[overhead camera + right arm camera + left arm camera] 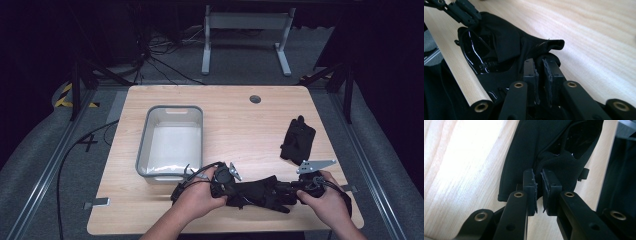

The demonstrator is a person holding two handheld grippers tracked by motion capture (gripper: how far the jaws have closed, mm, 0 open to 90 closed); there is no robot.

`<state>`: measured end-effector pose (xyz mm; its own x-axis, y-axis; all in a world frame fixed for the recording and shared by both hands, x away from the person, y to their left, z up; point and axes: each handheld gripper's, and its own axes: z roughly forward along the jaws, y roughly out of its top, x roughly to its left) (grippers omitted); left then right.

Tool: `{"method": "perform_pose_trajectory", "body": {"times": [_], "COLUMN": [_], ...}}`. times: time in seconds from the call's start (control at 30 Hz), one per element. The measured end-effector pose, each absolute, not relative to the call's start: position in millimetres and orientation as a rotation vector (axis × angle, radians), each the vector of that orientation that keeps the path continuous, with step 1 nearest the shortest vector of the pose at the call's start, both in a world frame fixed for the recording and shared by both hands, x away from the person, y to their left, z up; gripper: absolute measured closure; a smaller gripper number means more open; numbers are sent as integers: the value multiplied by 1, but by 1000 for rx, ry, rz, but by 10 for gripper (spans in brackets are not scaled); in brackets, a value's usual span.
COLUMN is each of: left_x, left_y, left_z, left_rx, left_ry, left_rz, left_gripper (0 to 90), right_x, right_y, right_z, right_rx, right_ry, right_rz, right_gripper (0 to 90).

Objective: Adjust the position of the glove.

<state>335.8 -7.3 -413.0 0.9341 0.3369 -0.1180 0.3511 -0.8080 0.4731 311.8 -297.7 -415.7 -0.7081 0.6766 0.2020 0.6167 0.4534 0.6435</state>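
Grey bin [171, 141] sits left of centre on the desk [240, 120]. Near edge: left gripper [223, 176], fingers [530, 192] nearly pressed together, pinching the left end of a black glove [257, 192]. Glove lies stretched between both grippers. Right gripper [300, 186], fingers [549, 75] pinching its right end. Second glove [298, 140] lies farther right, apart.

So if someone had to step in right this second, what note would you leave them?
Left gripper: shut on one end of the black glove at the table's front edge.
Right gripper: shut on the glove's other end.
A second glove lies folded at the right.
The grey bin holds nothing.
Done: first glove gripped and stretched between both grippers.
Left: probably folding it and putting both gloves away, perhaps in the bin.
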Motion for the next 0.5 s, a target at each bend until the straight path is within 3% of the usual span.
{"method": "perform_pose_trajectory", "body": {"times": [0.27,0.37,0.4,0.5], "left_x": [338,339,340,340], "left_y": [-9,-6,-5,-1], "left_z": [-421,-421,-420,-416], "left_rx": [2639,2624,2616,2587], "left_ry": [487,502,504,507], "left_rz": [-63,-83,-82,-75], "left_gripper": [758,627,545,500], "right_x": [311,310,310,309], "right_y": [-294,-296,-299,-303], "right_z": [-424,-422,-420,-415], "right_rx": [1180,1185,1202,1197], "right_ry": [2636,2622,2614,2592], "right_rz": [1053,1059,1093,1124], "right_gripper": [791,735,674,640]}}
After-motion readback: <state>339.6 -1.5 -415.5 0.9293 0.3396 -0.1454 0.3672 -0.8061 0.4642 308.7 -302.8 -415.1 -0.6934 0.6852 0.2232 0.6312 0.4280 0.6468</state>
